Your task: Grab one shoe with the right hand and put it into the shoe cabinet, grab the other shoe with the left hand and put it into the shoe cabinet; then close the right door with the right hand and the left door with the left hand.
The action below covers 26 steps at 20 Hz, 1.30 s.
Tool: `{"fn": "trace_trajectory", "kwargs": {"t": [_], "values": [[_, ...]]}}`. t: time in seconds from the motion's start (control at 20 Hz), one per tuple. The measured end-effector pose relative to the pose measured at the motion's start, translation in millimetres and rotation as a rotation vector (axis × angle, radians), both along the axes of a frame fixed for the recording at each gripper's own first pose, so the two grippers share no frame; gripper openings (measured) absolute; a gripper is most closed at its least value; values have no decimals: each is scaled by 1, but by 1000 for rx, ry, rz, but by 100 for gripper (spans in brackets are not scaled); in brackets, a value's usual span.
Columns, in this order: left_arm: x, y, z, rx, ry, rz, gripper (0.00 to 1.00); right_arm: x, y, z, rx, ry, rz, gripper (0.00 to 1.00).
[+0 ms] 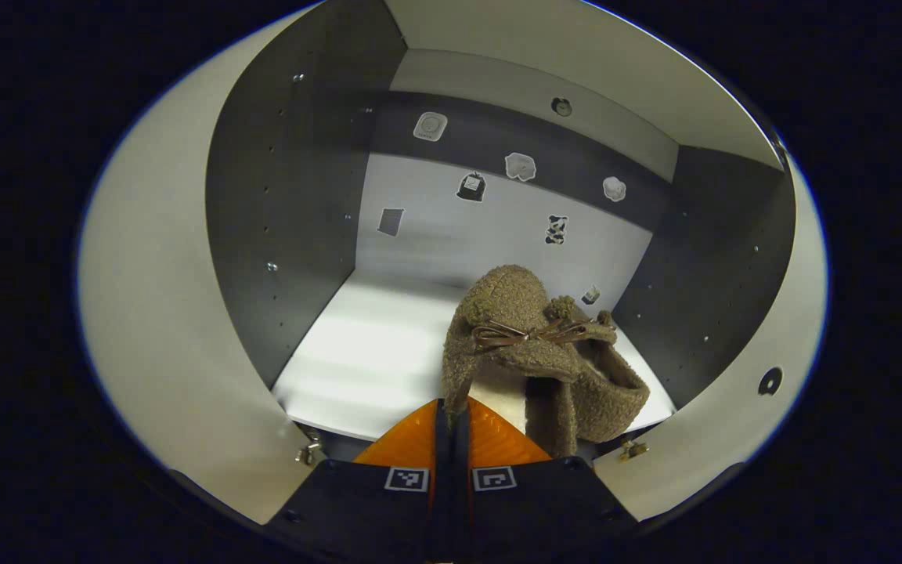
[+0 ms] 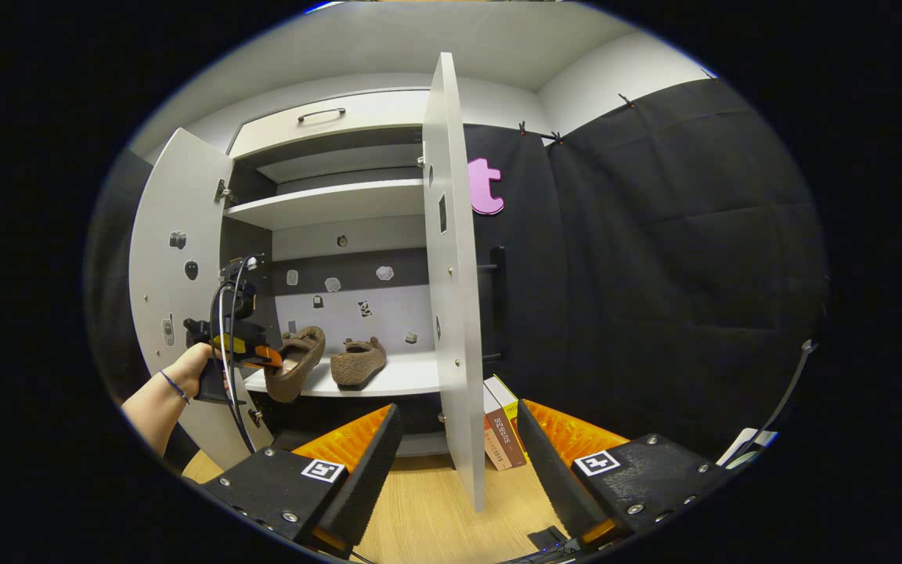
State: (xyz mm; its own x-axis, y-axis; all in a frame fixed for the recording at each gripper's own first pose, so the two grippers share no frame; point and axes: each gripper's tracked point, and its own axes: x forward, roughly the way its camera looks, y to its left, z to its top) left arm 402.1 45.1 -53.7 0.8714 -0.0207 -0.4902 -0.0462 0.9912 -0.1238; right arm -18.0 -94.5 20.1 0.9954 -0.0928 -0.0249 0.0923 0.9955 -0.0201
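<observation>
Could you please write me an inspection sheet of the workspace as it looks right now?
Surface: white cabinet shelf, one brown shoe resting on it; wooden floor below.
Job's things: second shoe held at the shelf's front edge, tilted; left door and right door both open.
Clutter: books standing on the floor behind the right door.
Grippers: left tool shut on the second shoe's edge; right tool open, empty, facing the right door's edge.
Cables: a dark cable hanging off the left tool.
Surroundings: stickers on the cabinet's back panel; black cloth wall.
</observation>
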Motion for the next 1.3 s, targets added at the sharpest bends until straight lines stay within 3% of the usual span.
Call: {"fn": "trace_trajectory", "kwargs": {"t": [0.15, 0.3, 0.55, 0.65, 0.75, 0.8, 0.9, 1.05, 1.3], "values": [[14, 8, -1, 91, -1, 11, 6, 7, -5, 3, -2, 2, 0, 91], [26, 2, -2, 72, -14, 19, 6, 13, -9, 3, 1, 1, 3, 91], [40, 9, -7, 247, -46, 21, 9, 21, -18, -3, 19, 17, 17, 91], [41, 10, 6, 296, -108, 35, 27, 23, -25, -5, 19, 23, 16, 91], [32, 0, 17, 276, -143, 10, 44, 25, -30, -6, 24, 29, 21, 91], [23, 0, 23, 266, -157, 17, 67, 27, -32, -7, 26, 30, 24, 91], [9, 4, 32, 235, -180, 38, 91, 30, -40, -12, 24, 40, 22, 91], [-24, 12, 48, 196, -231, 69, 97, 33, -60, -18, 4, 57, 0, 91], [-85, 21, 84, 278, -347, 84, 97, 53, -103, -36, -50, 70, -75, 92]]}}
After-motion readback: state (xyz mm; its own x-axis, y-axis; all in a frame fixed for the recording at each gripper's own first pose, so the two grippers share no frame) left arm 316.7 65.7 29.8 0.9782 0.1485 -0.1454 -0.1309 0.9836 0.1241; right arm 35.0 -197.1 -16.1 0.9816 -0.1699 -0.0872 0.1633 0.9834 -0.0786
